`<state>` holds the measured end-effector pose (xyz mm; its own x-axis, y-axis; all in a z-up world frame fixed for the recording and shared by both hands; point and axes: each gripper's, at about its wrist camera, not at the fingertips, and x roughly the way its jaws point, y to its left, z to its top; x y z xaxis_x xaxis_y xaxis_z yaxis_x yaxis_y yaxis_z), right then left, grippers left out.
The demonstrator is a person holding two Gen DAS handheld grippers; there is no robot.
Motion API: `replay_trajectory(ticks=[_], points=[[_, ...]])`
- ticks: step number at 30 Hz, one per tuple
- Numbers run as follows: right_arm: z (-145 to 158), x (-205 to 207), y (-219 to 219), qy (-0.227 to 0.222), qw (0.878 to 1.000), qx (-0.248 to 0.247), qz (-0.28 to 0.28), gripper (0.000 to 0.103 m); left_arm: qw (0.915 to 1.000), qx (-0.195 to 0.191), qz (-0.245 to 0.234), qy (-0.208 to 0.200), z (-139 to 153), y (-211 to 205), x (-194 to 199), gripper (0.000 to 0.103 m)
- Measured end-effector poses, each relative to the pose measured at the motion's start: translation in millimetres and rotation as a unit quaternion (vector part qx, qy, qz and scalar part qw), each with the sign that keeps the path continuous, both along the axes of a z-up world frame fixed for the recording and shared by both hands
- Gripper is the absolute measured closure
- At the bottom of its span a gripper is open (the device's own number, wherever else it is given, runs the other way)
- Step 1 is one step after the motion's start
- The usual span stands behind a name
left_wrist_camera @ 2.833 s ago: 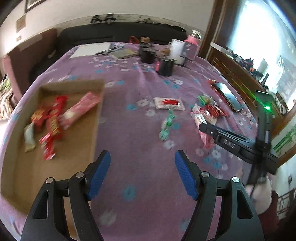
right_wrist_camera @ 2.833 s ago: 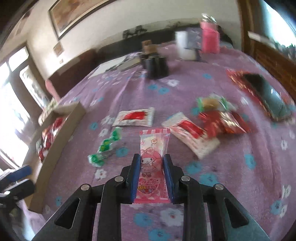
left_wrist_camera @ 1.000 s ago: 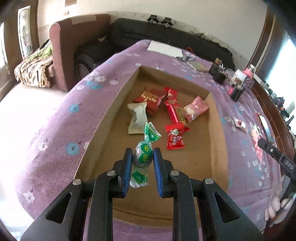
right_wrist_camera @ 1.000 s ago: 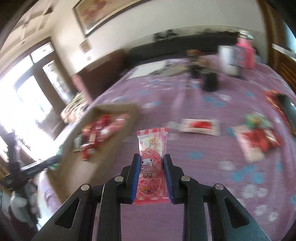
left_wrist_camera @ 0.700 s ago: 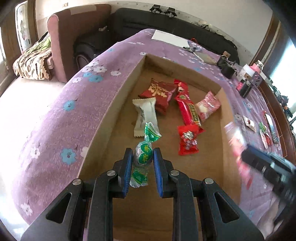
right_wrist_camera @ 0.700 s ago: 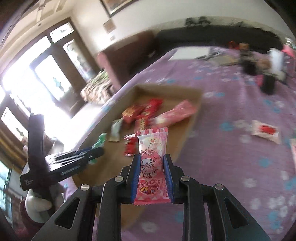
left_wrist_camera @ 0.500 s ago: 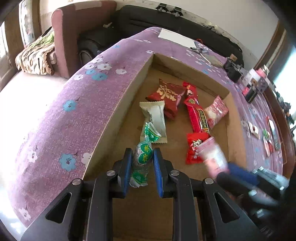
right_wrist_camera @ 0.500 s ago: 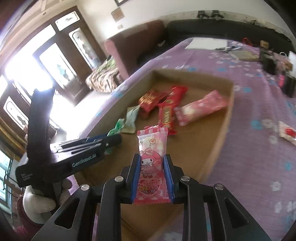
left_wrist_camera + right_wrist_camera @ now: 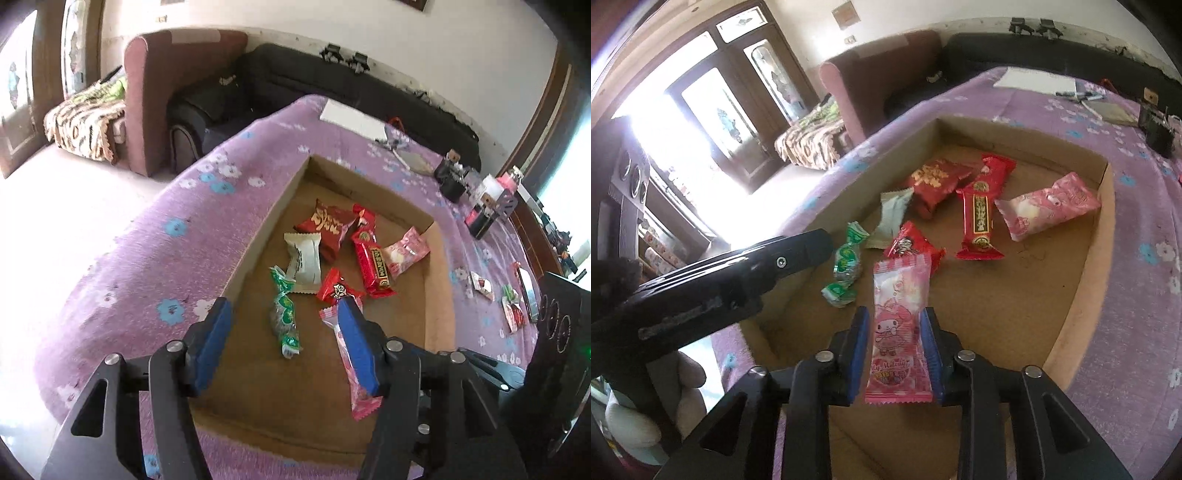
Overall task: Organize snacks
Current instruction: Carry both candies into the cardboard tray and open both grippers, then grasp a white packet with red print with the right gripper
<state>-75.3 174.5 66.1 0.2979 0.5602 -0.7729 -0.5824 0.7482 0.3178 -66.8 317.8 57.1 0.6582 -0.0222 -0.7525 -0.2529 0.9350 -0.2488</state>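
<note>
Snacks: six lie in the cardboard tray (image 9: 437, 295).

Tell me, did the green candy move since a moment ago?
Yes. The green candy left the left gripper, whose jaws have just been opening, and now lies on the cardboard box floor, just below the white packet.
</note>
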Motion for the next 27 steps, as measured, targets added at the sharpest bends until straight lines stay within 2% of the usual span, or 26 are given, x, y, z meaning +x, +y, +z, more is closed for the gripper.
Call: replay_trajectory(ticks=[8, 17, 23, 27], points=[[21, -14, -38, -0.037, 0.999, 0.017, -0.028, 0.062, 0.9998, 0.015, -0.013, -0.006, 6, -26, -14, 0.044], [29, -23, -125, -0.053, 0.993, 0.036, -0.104, 0.058, 0.9967, 0.058, -0.056, -0.012, 15, -76, -28, 0.044], [24, -16, -212, -0.048, 0.979, 0.035, -0.194, 0.058, 0.9928, 0.061, -0.102, -0.014, 19, -108, -33, 0.044], [19, -7, -274, -0.039, 0.963, 0.035, -0.264, 0.058, 0.9892, 0.057, -0.135, -0.009, 15, -134, -32, 0.044]])
